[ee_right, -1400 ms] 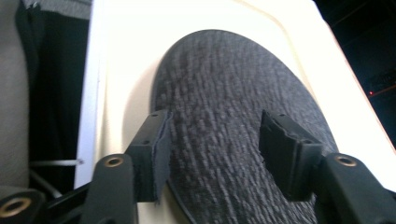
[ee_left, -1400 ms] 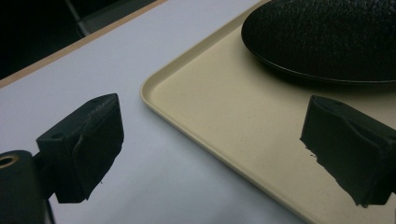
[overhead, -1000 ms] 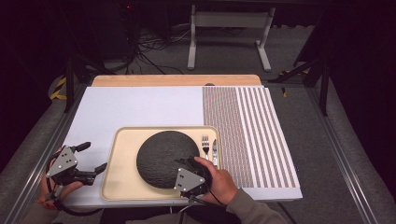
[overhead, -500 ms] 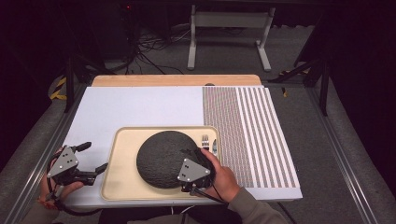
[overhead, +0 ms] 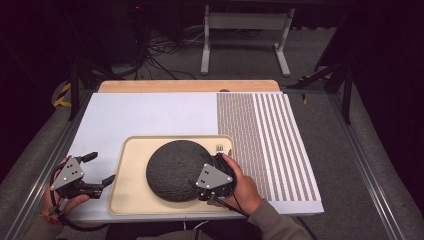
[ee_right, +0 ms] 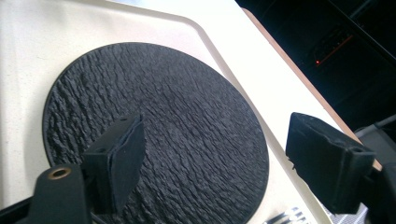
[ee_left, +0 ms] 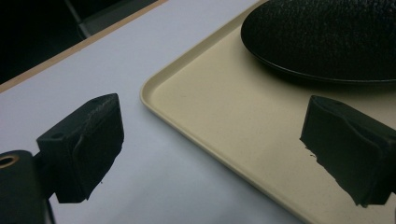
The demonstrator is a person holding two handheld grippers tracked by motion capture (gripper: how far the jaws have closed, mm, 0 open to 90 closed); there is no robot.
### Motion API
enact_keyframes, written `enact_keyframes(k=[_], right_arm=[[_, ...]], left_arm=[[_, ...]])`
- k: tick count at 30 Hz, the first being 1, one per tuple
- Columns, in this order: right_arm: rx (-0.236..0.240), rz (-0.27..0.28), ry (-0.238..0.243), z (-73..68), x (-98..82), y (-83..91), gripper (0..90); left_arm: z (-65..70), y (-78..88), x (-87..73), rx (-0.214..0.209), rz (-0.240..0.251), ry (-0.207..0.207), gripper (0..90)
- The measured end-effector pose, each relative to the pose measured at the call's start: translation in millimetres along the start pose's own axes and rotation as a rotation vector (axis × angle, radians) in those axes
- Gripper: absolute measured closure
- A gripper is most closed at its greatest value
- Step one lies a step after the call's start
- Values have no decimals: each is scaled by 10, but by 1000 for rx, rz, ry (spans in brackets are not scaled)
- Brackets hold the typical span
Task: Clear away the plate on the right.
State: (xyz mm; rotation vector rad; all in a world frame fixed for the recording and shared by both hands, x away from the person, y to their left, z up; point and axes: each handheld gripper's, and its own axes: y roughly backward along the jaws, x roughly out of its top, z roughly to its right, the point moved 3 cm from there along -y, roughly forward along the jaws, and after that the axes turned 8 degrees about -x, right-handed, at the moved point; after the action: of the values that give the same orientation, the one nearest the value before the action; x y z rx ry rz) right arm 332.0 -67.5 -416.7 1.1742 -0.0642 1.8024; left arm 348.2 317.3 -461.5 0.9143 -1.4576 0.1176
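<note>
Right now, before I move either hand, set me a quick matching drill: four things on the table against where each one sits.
1. black plate
2. fork
3. left gripper
4. right gripper

a. just off the tray's left edge, open
b. middle of the tray
c. above the plate's right rim, open, nothing between its pads
d. tray's right side

Pairs: 1-b, 2-d, 3-a, 4-c

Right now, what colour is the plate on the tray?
Black, with a rough rippled texture, clearest in the right gripper view: plate.
</note>
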Motion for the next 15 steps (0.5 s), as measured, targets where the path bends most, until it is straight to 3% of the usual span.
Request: enact_keyframes(k=[15], right_arm=[[-44,-27,-24,127,-62,66,189]], left_arm=[[-1,2,1,2,1,-3,66]])
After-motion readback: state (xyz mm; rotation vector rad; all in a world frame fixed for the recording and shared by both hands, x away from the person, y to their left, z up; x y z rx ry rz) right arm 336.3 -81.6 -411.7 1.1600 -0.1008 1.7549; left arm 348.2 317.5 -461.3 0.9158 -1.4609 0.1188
